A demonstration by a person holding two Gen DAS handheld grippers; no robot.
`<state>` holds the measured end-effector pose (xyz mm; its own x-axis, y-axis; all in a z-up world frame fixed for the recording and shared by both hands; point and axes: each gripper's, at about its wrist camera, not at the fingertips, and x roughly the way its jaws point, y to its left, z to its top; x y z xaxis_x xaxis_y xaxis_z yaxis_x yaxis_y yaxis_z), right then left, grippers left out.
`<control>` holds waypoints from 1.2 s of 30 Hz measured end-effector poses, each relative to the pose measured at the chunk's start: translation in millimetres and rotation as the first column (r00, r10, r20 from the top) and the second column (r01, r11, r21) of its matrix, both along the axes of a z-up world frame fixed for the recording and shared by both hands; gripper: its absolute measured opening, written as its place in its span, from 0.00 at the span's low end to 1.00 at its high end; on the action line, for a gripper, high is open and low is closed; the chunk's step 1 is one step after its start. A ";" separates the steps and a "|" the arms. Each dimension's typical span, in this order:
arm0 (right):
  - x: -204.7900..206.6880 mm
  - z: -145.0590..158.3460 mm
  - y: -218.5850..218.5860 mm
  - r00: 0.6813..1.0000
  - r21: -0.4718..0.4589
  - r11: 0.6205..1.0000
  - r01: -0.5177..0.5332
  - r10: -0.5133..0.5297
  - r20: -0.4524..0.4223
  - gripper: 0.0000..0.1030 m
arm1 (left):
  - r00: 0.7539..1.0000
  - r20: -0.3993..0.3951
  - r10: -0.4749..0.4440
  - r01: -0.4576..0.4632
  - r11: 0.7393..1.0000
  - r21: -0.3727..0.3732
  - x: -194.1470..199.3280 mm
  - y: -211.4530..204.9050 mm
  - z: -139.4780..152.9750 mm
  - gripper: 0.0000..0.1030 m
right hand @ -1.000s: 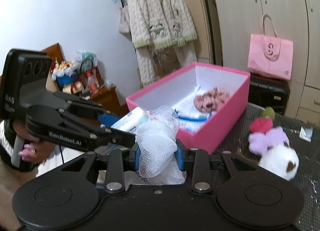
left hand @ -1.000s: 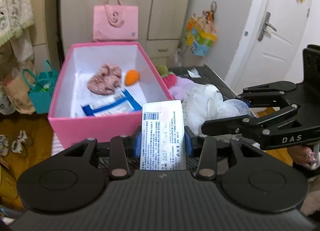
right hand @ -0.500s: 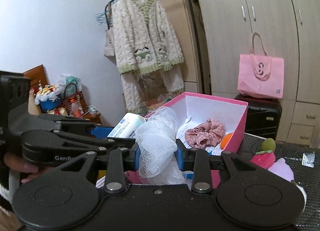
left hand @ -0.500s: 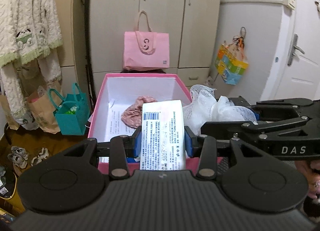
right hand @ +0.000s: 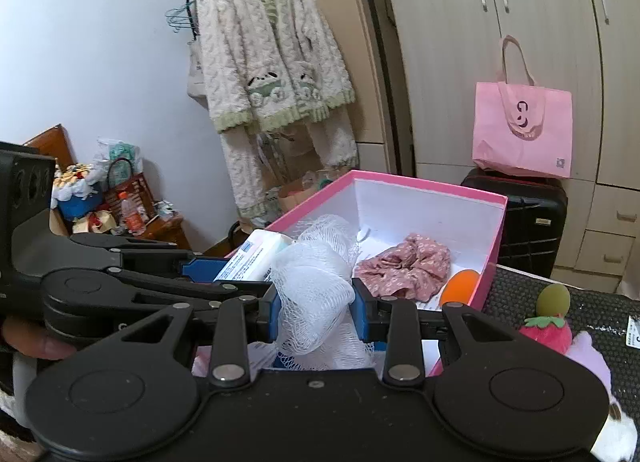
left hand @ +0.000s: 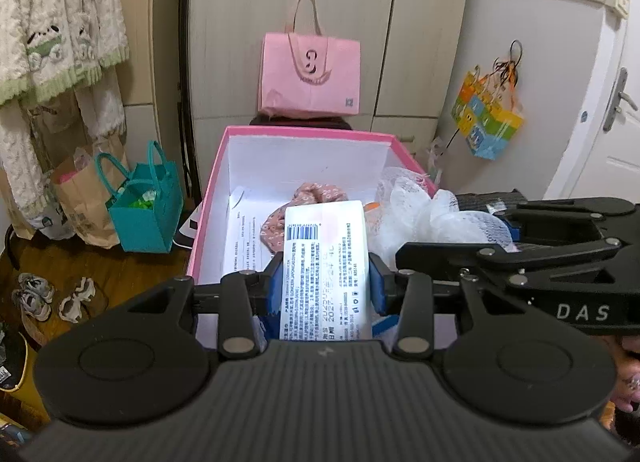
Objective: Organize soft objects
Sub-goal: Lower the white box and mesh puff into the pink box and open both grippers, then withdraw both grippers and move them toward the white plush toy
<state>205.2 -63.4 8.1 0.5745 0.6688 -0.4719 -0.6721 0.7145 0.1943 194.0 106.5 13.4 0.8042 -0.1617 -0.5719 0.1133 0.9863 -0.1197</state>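
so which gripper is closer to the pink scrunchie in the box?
Right, narrowly. The right gripper, shut on the white mesh pouf, sits just beside the scrunchie. The left gripper, shut on the wipes pack, hangs nearer the box's front wall.

- Right gripper (left hand: 516,238), seen from the left wrist view: white letters "DAS" on its black side.
- White packet (left hand: 325,266) clamped in the left gripper (left hand: 325,282): barcode with digits too small to read, small printed lines, and a date starting "202"; the rest illegible.
- Pink tote bag (left hand: 310,76): darker pink "S"-like logo, small square code at lower right.
- Paper sheet (left hand: 244,238) in the pink box (left hand: 216,198): printed lines, unreadable.
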 end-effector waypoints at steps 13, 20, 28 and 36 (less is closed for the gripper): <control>39.6 -19.6 18.1 0.998 -0.123 0.991 0.058 -0.058 -0.002 0.40 | 0.992 -0.128 -0.002 0.007 0.999 0.043 47.5 10.0 -16.4 0.40; 41.7 -24.1 25.0 0.995 -0.180 0.980 0.090 -0.083 0.049 0.64 | 0.998 -0.037 0.057 -0.051 0.987 0.150 40.0 8.3 -11.8 0.55; 24.0 -9.3 5.8 0.997 -0.146 0.987 0.065 -0.060 0.039 0.64 | 1.000 -0.020 0.009 -0.006 0.990 0.139 11.8 5.2 7.6 0.56; -11.4 14.8 -2.7 0.998 -0.158 0.987 0.034 -0.025 0.055 0.64 | 0.999 -0.013 -0.029 0.031 0.990 0.136 -19.5 -8.0 24.9 0.56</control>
<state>193.8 -66.2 22.9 0.6200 0.5699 -0.5393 -0.6564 0.7532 0.0414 174.6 98.4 38.3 0.7938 -0.1057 -0.5989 0.1426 0.9897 0.0143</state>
